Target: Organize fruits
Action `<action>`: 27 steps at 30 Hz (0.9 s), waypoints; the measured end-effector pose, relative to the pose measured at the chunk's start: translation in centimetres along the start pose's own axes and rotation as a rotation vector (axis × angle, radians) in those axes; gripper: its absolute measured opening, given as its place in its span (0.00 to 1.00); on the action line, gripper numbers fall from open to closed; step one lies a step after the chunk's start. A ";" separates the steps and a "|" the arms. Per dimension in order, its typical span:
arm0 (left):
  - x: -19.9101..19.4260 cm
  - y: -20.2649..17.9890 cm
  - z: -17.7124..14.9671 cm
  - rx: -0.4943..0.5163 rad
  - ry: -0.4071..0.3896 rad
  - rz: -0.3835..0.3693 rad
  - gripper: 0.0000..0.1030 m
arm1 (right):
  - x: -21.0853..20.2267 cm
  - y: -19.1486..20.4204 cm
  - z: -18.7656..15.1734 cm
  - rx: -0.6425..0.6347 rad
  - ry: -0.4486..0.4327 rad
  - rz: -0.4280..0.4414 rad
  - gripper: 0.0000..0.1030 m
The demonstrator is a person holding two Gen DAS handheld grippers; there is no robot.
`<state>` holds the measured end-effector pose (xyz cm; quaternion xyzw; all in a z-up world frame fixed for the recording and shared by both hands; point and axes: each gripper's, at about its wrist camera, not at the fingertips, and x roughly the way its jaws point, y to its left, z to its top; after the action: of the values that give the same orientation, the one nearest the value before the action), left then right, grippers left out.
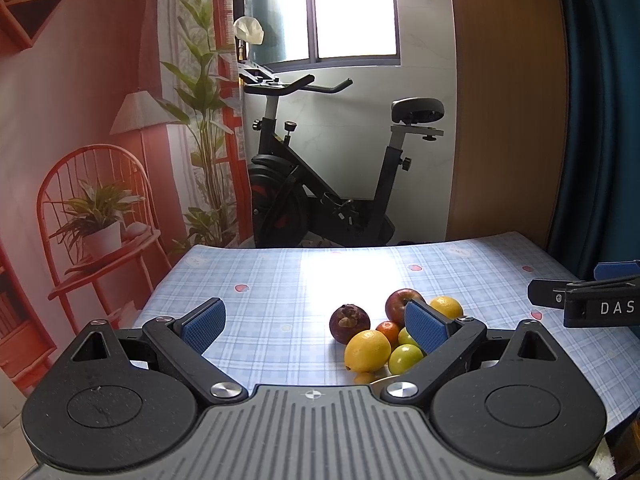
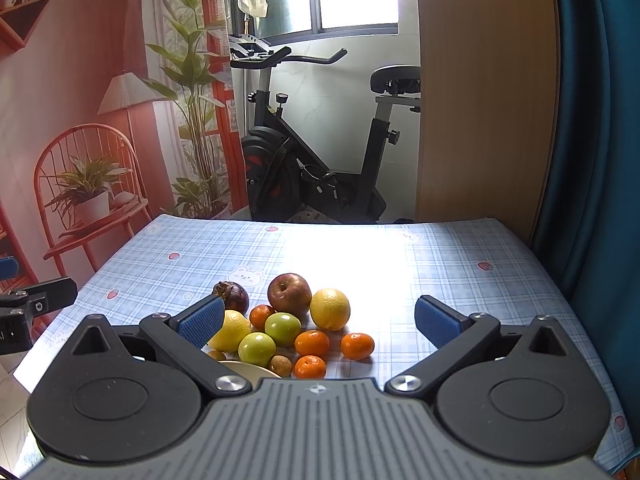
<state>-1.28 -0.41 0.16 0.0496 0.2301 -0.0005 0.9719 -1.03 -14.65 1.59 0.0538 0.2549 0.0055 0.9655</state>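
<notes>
A pile of fruit lies on the blue checked tablecloth [image 2: 440, 264]: a red apple [image 2: 289, 293], a dark mangosteen [image 2: 233, 295], two lemons [image 2: 330, 309] [image 2: 231, 330], two green fruits [image 2: 282, 328], several tangerines [image 2: 357, 345] and a small brown fruit [image 2: 281, 365]. My right gripper [image 2: 320, 322] is open and empty, held just before the pile. My left gripper [image 1: 314, 326] is open and empty, left of the pile; there the mangosteen [image 1: 349, 323], a lemon [image 1: 367, 350] and the apple [image 1: 402, 303] show. A cream plate rim [image 2: 244, 368] peeks out near the front.
An exercise bike [image 2: 316, 152] stands beyond the table's far edge. A wall print of a chair and plants [image 2: 92, 184] is on the left. A wooden panel [image 2: 484, 92] and a blue curtain [image 2: 596, 120] are on the right. The right gripper's side [image 1: 588, 304] shows in the left wrist view.
</notes>
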 end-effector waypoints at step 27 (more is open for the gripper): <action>1.0 0.4 0.4 0.009 0.024 0.019 0.95 | 0.5 -0.8 -0.2 -0.024 -0.055 -0.010 1.00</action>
<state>-0.18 -0.03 0.06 0.0564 0.2411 0.0082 0.9688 -0.70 -15.42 1.04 0.0414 0.2284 0.0023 0.9727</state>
